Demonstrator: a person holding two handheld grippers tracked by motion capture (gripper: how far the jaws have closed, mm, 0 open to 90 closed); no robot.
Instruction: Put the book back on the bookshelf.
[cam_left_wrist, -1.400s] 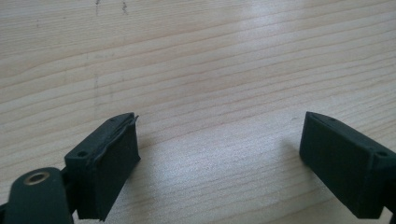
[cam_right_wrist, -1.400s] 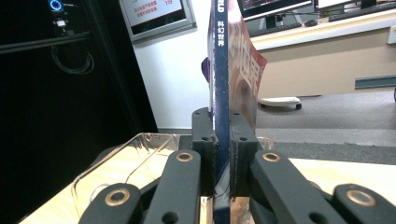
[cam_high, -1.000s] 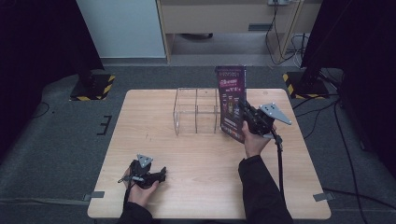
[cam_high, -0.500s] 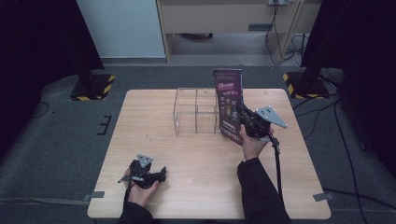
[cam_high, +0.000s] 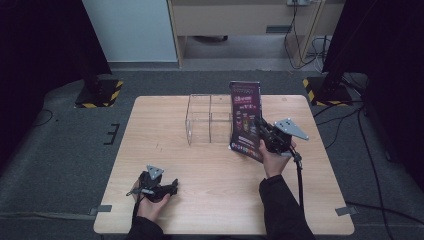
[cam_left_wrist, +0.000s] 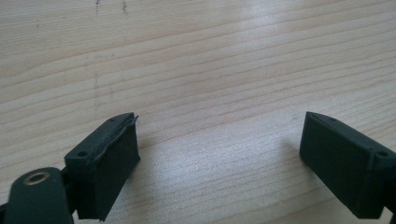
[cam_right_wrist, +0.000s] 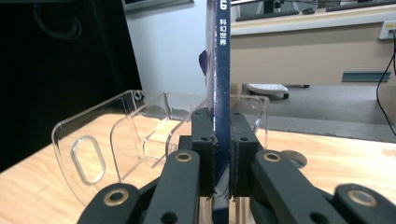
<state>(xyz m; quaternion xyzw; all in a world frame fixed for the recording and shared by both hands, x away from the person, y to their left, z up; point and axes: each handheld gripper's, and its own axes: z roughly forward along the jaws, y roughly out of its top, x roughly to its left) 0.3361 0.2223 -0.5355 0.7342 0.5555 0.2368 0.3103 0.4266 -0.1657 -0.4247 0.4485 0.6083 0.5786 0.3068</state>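
A thin purple magazine (cam_high: 245, 118) stands upright just right of a clear acrylic file holder (cam_high: 208, 120) at the table's far middle. My right gripper (cam_high: 262, 131) is shut on the magazine's spine edge (cam_right_wrist: 222, 93), with both black pads (cam_right_wrist: 204, 149) pressed against it. Beyond the jaws in the right gripper view, the clear holder (cam_right_wrist: 140, 135) shows its dividers and an oval cut-out. My left gripper (cam_high: 172, 186) rests low at the table's near left, held by a hand. Its jaws stand wide open (cam_left_wrist: 219, 158) over bare wood with nothing between them.
The wooden table (cam_high: 200, 200) has bare room across its near half and left side. Black stands with yellow-black striped feet (cam_high: 100, 92) sit on the floor beyond both far corners. A cable (cam_high: 300, 180) trails from the right gripper.
The right gripper has carried the upright magazine a little left and away, closer to the clear holder. The left gripper has stayed put.
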